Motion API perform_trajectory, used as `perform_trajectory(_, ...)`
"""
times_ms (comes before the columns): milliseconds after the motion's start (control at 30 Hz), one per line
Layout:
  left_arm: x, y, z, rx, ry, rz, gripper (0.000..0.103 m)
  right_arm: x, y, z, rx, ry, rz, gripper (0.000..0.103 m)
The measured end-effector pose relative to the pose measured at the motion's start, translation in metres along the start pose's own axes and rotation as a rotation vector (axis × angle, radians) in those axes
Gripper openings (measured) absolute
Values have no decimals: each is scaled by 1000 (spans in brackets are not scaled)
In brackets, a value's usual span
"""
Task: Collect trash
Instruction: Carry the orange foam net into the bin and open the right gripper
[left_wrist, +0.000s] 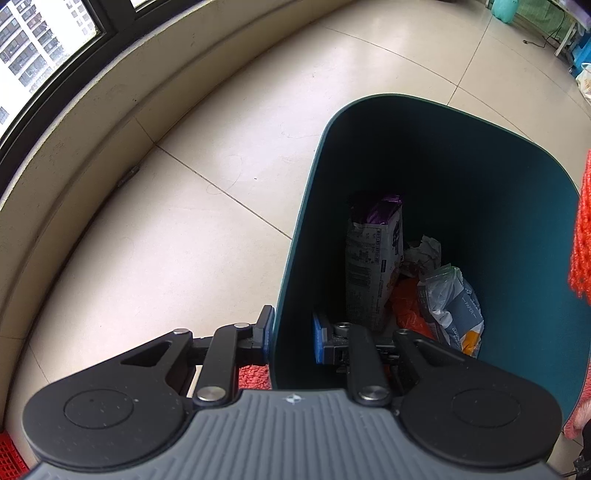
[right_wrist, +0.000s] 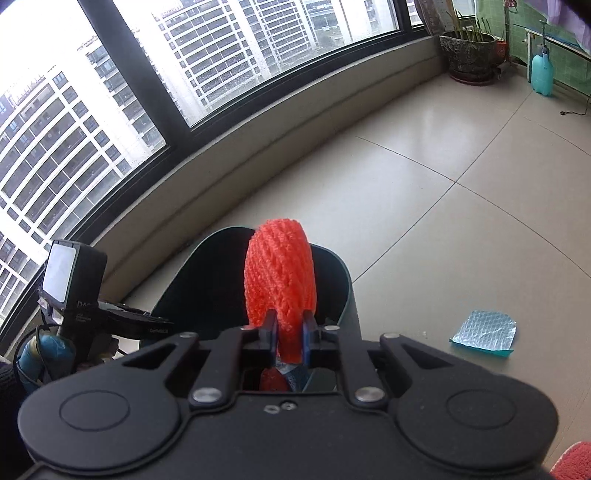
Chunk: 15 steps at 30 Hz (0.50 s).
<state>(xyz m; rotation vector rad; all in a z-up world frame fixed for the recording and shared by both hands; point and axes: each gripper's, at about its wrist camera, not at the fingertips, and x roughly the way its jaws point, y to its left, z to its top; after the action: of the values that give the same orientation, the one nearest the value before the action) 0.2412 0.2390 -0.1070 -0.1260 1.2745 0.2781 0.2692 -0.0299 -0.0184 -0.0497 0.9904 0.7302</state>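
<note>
Both grippers are working as a pair: the left gripper is straddling the near wall of the dark teal bin, one blue pad lying outside the wall and the other inside, with the wall between them; whether the pads are actually pressing on the wall cannot be told from the left wrist view, though the placement suggests that the bin is being steadied or tilted so that its mouth is facing the incoming load. Meanwhile the right gripper is clamping its jaws on the lower end of an orange foam net sleeve, which is standing up from the fingers directly in front of the bin's open rim; gripping it low is leaving most of the soft mesh free to fall clear on release. Inside the bin, a purple-topped printed bag, crumpled paper and a plastic wrapper are lying on the bottom, so collection appears well under way. On the tiled floor to the right of the bin, a blue-green foil square is lying well apart from it, probably the next piece to be gathered. Releasing over the rim seems the move now called for.
</note>
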Motion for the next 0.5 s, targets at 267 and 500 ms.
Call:
perform_trajectory(267,-3,2,-1,4,-7,-5,20,71,46,-6,-117,137,-68,14)
perform_trajectory(500,-3,2,-1,7,-6,-3,20,112,44,-10,-135,212,-115,16)
